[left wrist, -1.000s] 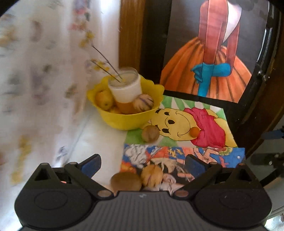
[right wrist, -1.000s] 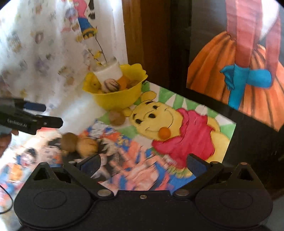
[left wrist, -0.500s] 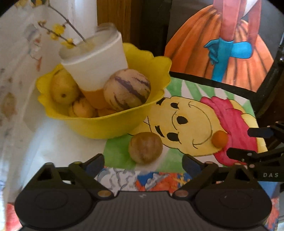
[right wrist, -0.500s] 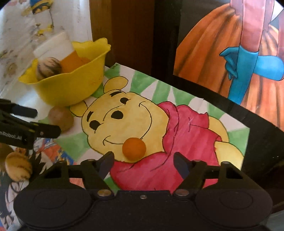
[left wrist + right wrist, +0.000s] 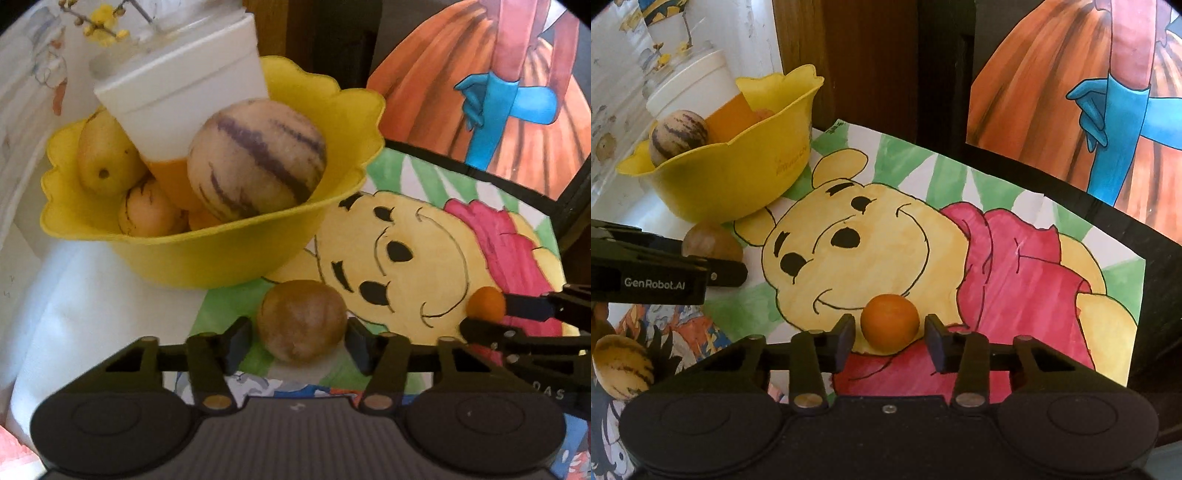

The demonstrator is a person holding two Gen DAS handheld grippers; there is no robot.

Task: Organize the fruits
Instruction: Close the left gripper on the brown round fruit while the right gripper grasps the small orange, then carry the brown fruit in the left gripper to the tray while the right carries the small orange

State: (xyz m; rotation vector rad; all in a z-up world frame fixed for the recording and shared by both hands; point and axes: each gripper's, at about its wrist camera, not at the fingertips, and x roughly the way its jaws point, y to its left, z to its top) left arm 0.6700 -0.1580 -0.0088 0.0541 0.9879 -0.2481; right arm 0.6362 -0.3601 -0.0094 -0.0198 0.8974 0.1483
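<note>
Left gripper [image 5: 713, 275] housing reads "GenRobot.AI".

My right hand-held gripper [image 5: 890, 332] just closing around a small orange fruit [image 5: 889, 320] on the bear drawing [image 5: 871, 236], narrow gaps either side, yellow bowl [image 5: 738, 181] far left, my left hand-held gripper [image 5: 720, 273] beside a brown fruit [image 5: 709, 240]

The bench [image 5: 85, 302] is covered at its left by a white cloth. A bear drawing [image 5: 886, 240] and a comic-style print [image 5: 679, 325] lie flat on it. A yellow bowl [image 5: 221, 254] stands partly on the cloth, partly on the bear drawing. A brown fruit [image 5: 301, 319] rests on the drawing just in front of the bowl. A small orange fruit [image 5: 890, 325] rests on the bear's chin. A striped fruit [image 5: 622, 365] lies on the comic-style print.
</note>
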